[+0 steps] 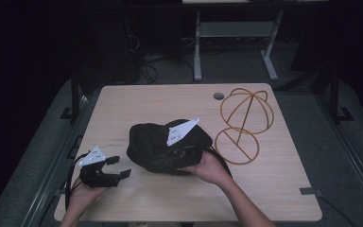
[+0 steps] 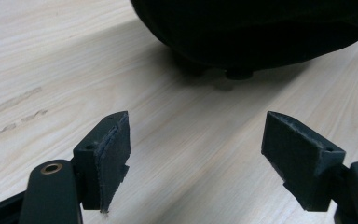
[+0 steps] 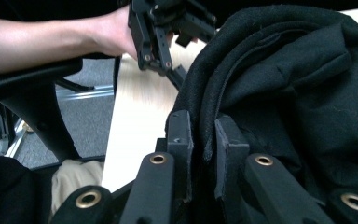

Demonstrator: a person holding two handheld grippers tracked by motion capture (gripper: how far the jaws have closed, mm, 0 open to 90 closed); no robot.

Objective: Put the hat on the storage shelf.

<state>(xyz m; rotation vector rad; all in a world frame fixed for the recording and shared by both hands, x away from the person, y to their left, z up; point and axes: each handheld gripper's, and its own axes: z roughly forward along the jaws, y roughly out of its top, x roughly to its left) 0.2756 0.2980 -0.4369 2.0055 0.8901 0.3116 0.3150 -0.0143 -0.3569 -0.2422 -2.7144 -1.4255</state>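
Over the worktop (image 1: 137, 101), the high view shows a pale wood-grain surface with a black cloth hat (image 1: 146, 144) bunched a little left of its middle. The right tool (image 1: 183, 152) sits at the hat's near right edge, its grey plate above the cloth, with the person's hand behind it. The left tool (image 1: 118, 166) hovers low at the near left corner, jaws pointing right toward the hat, apart from it. To the hat's right stands a stand (image 1: 244, 125) of thin orange wire: a dome of hoops over a flat ring.

From the left tool's own camera, the left tool (image 2: 196, 140) is released, its two black jaws spread wide with bare wood between them. The hat (image 2: 261, 28) lies straight ahead across the top of the view, a soft dark bulge lifted slightly off the wood, not touching the jaws.

Along the right tool's camera, the right tool (image 3: 203, 135) is clenched on a fold of the hat (image 3: 298, 84), a thick felt-like cloth with stitched seams, pinched between the pads. Farther off, the left tool (image 3: 177, 77) reaches in from the other side.

The right hand has the hat; the free left tool is nearest its open left edge, and the stand waits well to the right.
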